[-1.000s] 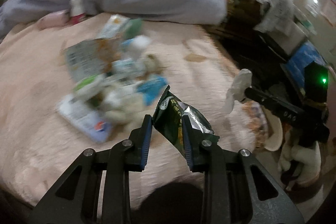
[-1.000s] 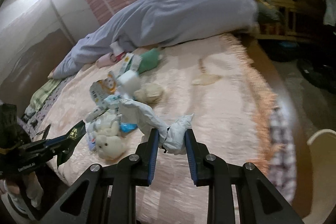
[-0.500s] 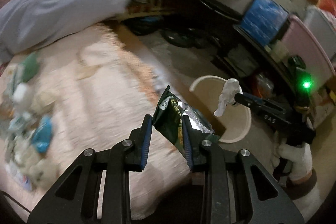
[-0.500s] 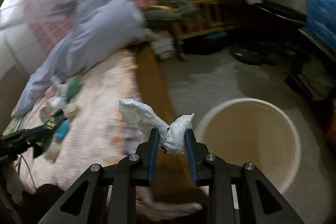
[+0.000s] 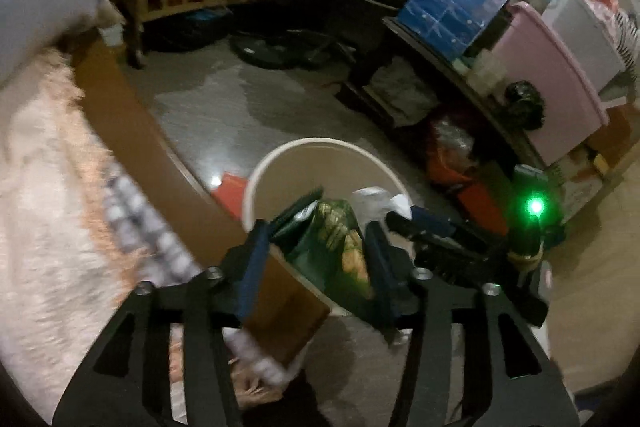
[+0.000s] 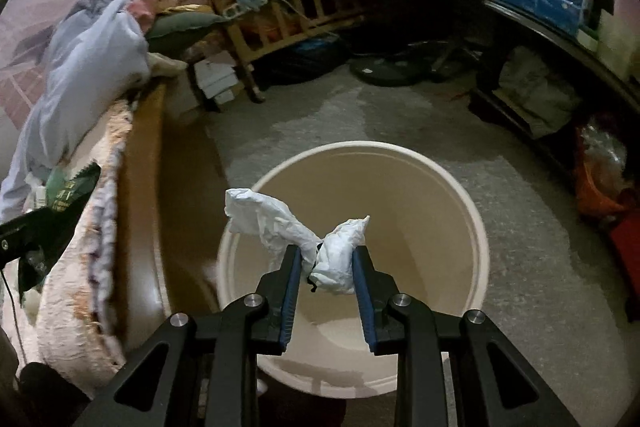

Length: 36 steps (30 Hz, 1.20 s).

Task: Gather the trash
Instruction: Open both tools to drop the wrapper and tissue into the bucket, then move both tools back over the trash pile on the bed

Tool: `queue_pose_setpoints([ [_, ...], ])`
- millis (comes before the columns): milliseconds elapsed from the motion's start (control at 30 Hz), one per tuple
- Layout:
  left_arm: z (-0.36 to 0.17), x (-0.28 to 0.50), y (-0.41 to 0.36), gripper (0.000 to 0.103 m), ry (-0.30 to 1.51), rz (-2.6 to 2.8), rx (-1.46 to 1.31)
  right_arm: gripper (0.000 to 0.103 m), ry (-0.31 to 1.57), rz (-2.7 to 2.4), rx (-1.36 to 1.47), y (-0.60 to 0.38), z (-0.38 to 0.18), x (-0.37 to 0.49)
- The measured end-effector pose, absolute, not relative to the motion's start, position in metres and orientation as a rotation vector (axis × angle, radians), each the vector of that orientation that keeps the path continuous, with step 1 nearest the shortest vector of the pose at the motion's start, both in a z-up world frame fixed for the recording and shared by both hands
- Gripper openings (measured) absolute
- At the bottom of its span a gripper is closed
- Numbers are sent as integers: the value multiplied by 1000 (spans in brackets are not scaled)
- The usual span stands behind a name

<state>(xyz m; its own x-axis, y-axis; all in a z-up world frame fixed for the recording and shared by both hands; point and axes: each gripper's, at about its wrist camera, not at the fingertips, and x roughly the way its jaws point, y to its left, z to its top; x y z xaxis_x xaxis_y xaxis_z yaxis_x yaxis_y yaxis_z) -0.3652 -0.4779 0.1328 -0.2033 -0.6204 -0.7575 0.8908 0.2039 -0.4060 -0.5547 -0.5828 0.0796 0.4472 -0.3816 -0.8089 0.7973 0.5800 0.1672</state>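
The right hand-held gripper (image 6: 325, 269) pinches the crumpled tissue (image 6: 316, 245) directly over the bin (image 6: 478, 227) — nearer than the left hand-held gripper (image 5: 316, 247), spread wide, green wrapper (image 5: 334, 247) loose between.

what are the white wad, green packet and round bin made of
White wad: thin, crinkly, matte; tissue or soft plastic film, can't tell which. Green packet: glossy printed film, likely a foil-lined snack bag. Round bin: smooth cream plastic, by its even moulded rim.
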Motion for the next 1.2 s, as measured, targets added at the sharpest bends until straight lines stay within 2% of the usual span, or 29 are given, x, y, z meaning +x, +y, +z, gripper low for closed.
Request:
queue_pose_setpoints([
  [67, 129, -365, -484, 52, 1113, -1421, 313, 43, 802, -809, 583, -586, 79, -559],
  [400, 131, -344, -464, 52, 1102, -1329, 313, 44, 801, -811, 622, -589, 71, -563],
  [600, 143, -339, -431, 52, 958, -1243, 392, 44, 812, -766, 616, -573, 70, -545],
  [833, 147, -320, -385, 52, 881, -1140, 418, 45, 817, -701, 573, -542, 82, -517],
  [933, 149, -308, -366, 52, 869, -1087, 407, 52, 815, -665, 547, -527, 91, -501],
  [1000, 151, -301, -355, 52, 865, -1059, 400, 61, 816, -640, 525, -515, 97, -490],
  [1200, 152, -280, -313, 52, 851, -973, 373, 62, 825, -534, 468, -476, 113, -450],
])
